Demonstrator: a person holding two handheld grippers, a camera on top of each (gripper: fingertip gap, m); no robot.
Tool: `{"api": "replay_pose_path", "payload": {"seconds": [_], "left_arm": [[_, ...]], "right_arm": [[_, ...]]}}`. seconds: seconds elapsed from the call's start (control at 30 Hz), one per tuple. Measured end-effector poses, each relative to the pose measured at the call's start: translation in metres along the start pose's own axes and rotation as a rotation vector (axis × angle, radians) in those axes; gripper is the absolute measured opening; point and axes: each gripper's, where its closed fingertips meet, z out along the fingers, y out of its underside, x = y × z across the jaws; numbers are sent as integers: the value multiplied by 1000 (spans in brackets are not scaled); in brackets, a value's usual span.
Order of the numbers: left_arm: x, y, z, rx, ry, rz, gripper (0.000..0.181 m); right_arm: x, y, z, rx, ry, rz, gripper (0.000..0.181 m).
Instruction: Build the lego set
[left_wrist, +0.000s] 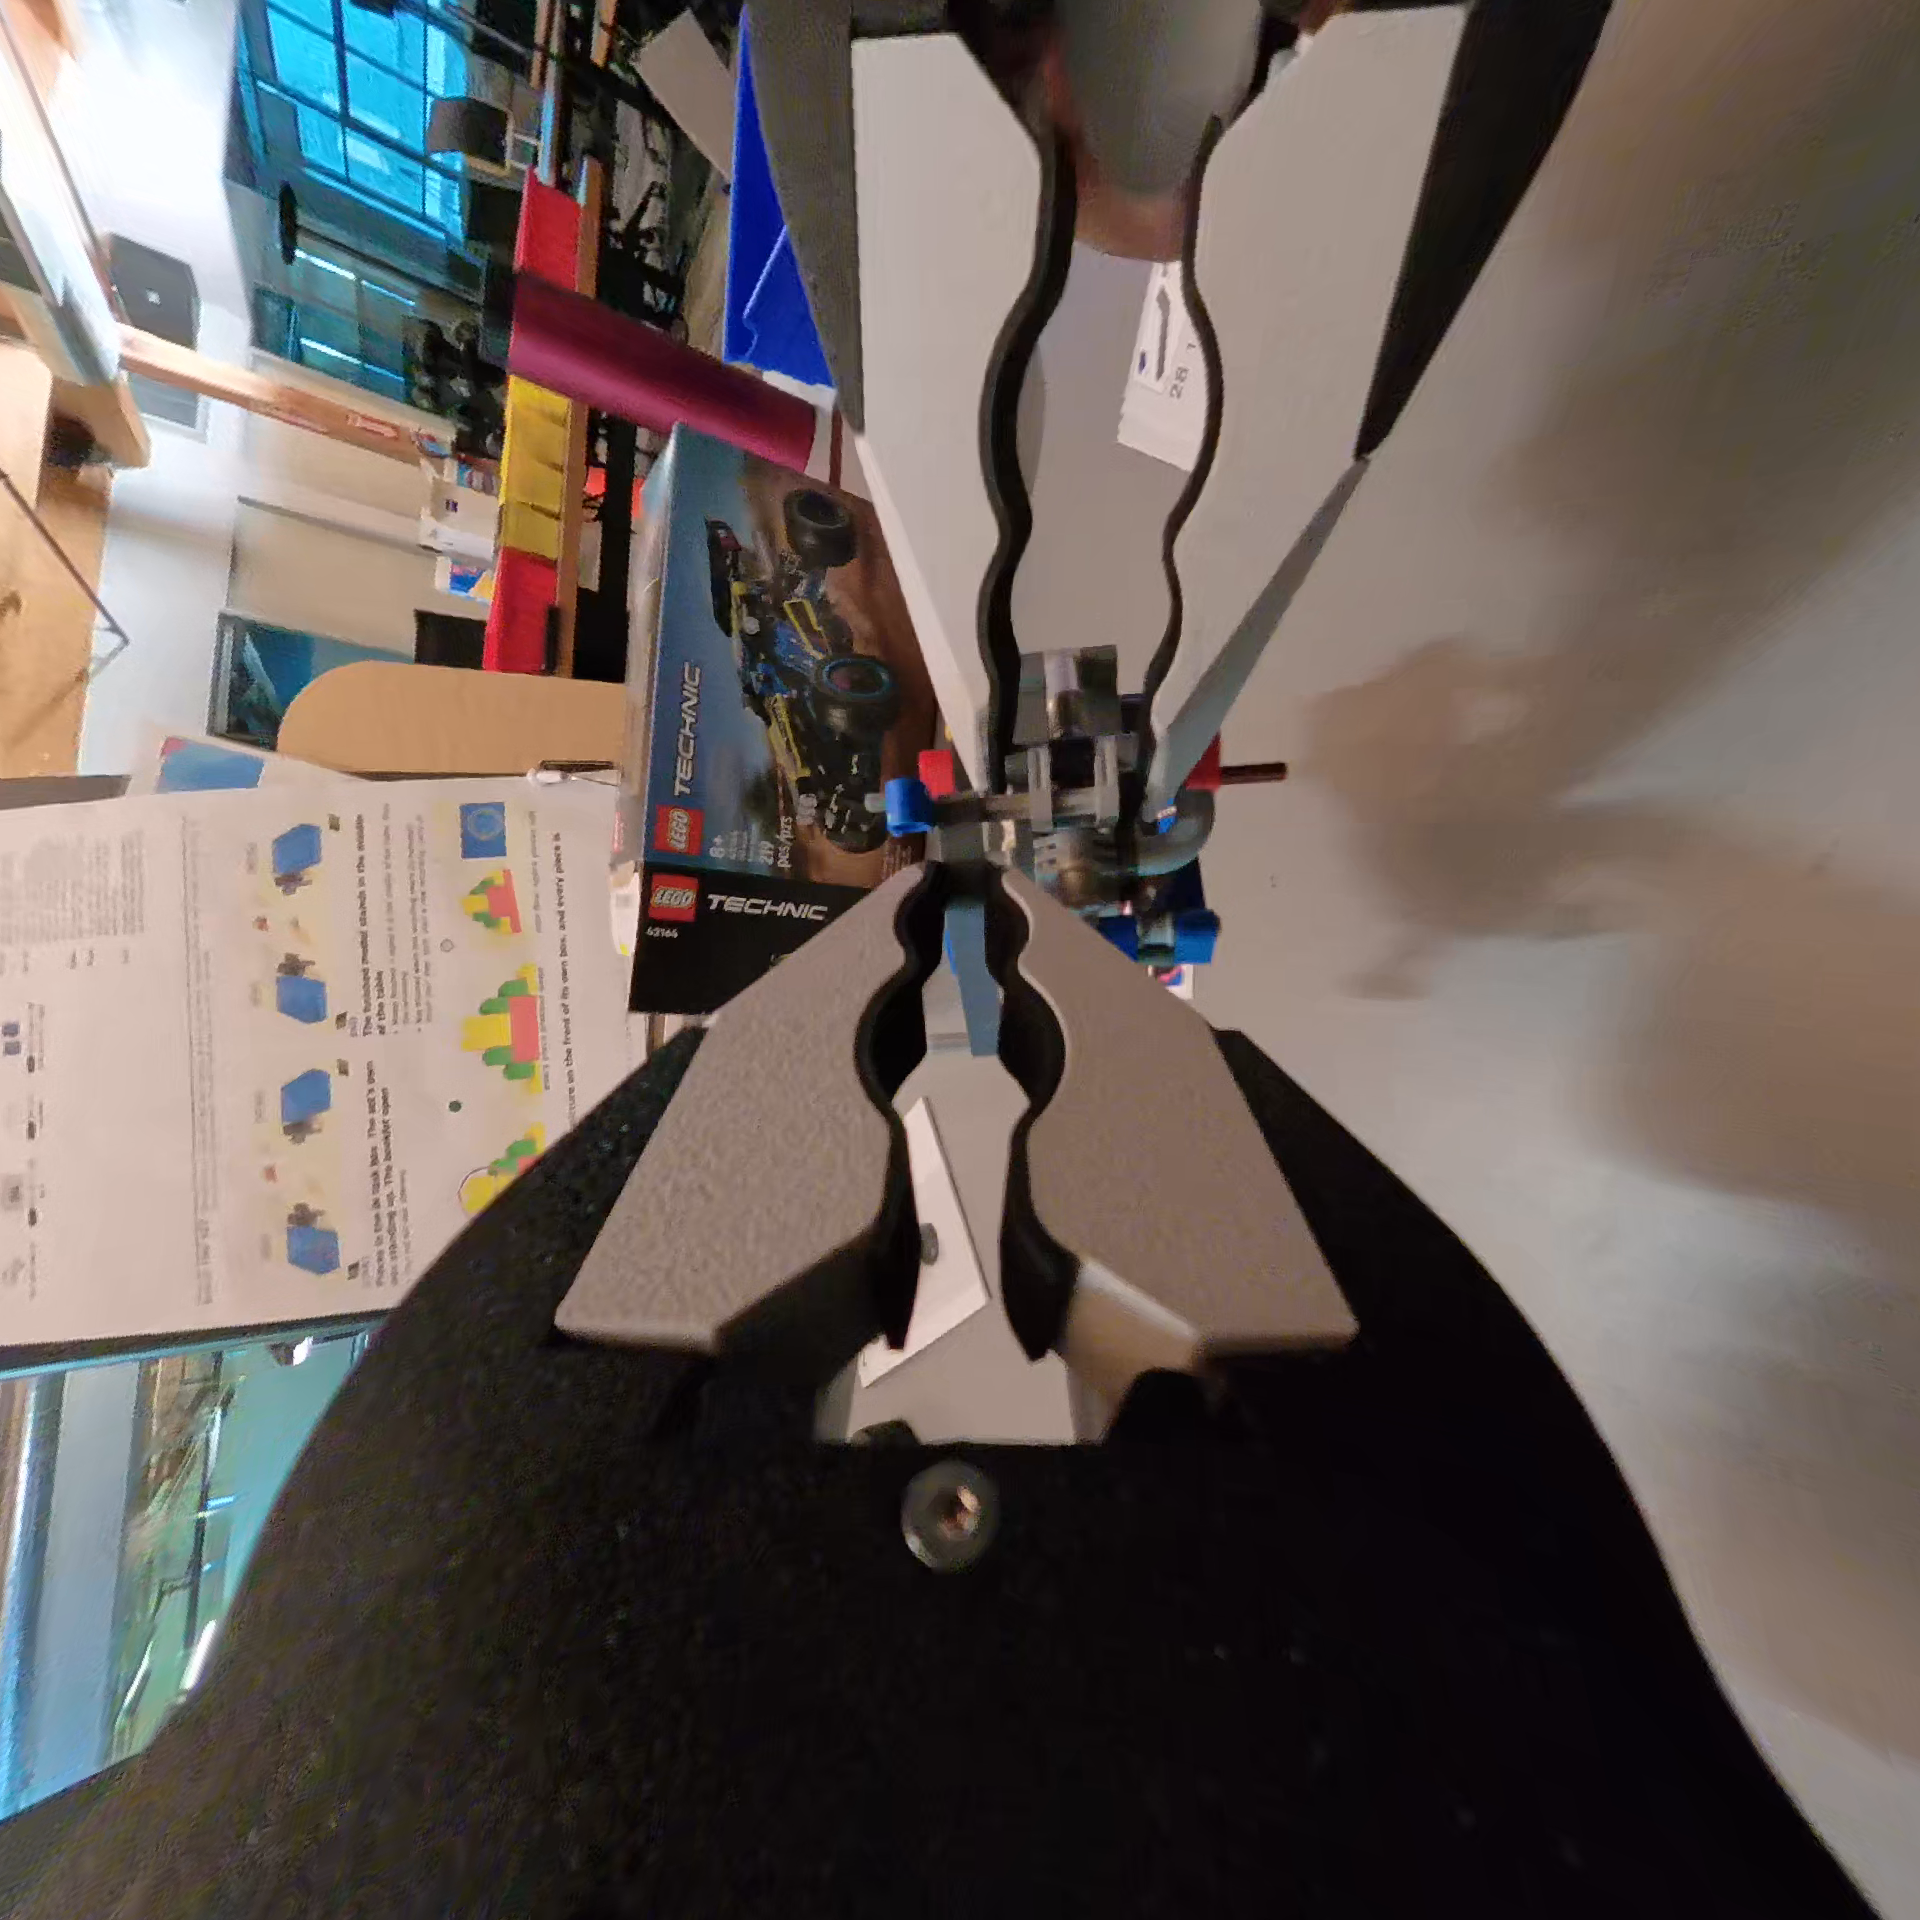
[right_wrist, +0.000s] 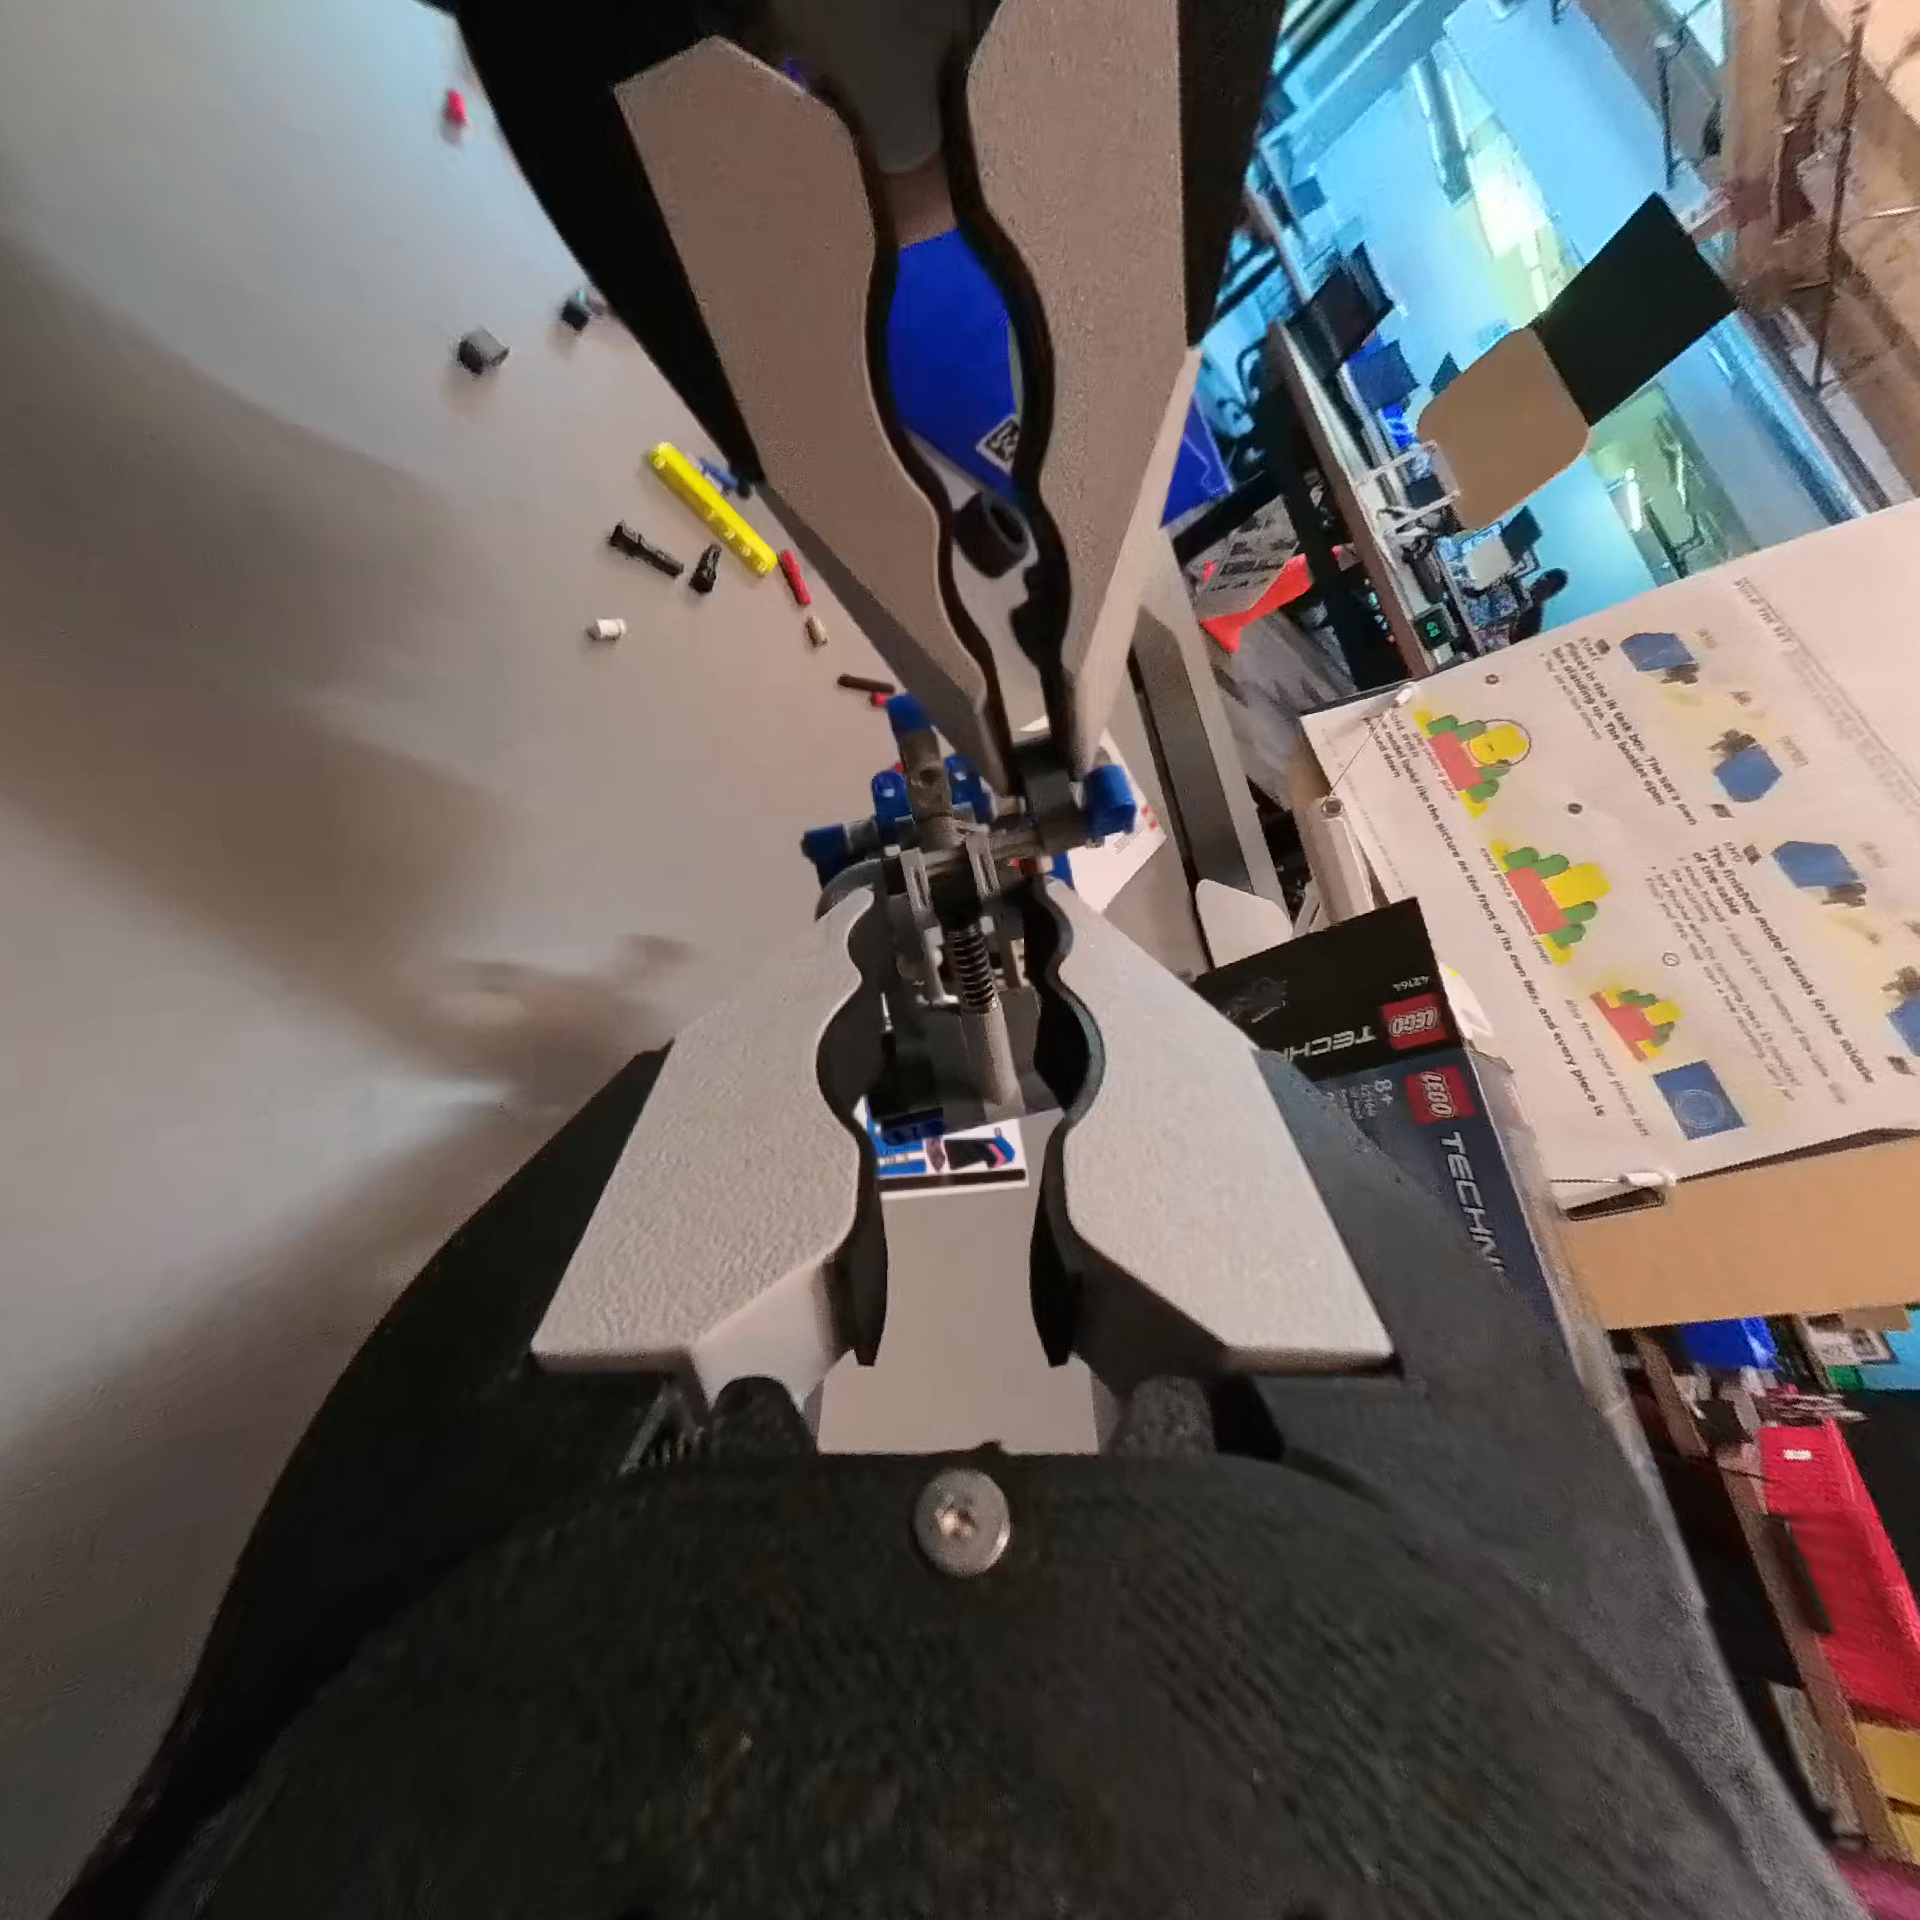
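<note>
A partly built lego assembly (right_wrist: 940, 862) of grey, black and blue parts, with a black spring, is held above the white table (right_wrist: 312, 831). My right gripper (right_wrist: 951, 904) is shut on its body. In the left wrist view the right gripper (left_wrist: 1075, 800) comes down from the top around the assembly (left_wrist: 1081, 748). My left gripper (left_wrist: 961, 878) is shut on a small dark piece (right_wrist: 1044, 795) at the assembly's axle, beside a blue connector (right_wrist: 1107, 800). It enters the right wrist view (right_wrist: 1029, 774) from above. A blue-grey strip (left_wrist: 971, 977) shows between its fingers.
Loose pieces lie on the table: a yellow beam (right_wrist: 712, 509), black pins (right_wrist: 644, 551), small red, white and black bits. The lego box (left_wrist: 769, 727) and a cardboard stand with an instruction sheet (left_wrist: 291, 1039) stand at the table's edge. A booklet page (right_wrist: 951, 1153) lies below. My two grippers' fingertips are within a few centimetres of each other.
</note>
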Motion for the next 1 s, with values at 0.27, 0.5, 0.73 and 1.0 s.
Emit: {"api": "replay_pose_path", "payload": {"seconds": [0.27, 0.5, 0.73, 1.0], "left_arm": [[1, 4, 2, 7, 54, -9, 4], [9, 3, 2, 28, 139, -16, 4], [22, 10, 5, 1, 279, -157, 5], [40, 17, 14, -31, 408, -373, 5]], "right_arm": [[1, 1, 3, -42, 1, -39, 23], [-8, 0, 2, 25, -85, 95, 23], [-16, 3, 3, 46, -155, 182, 23], [-33, 14, 11, -19, -248, 305, 23]]}}
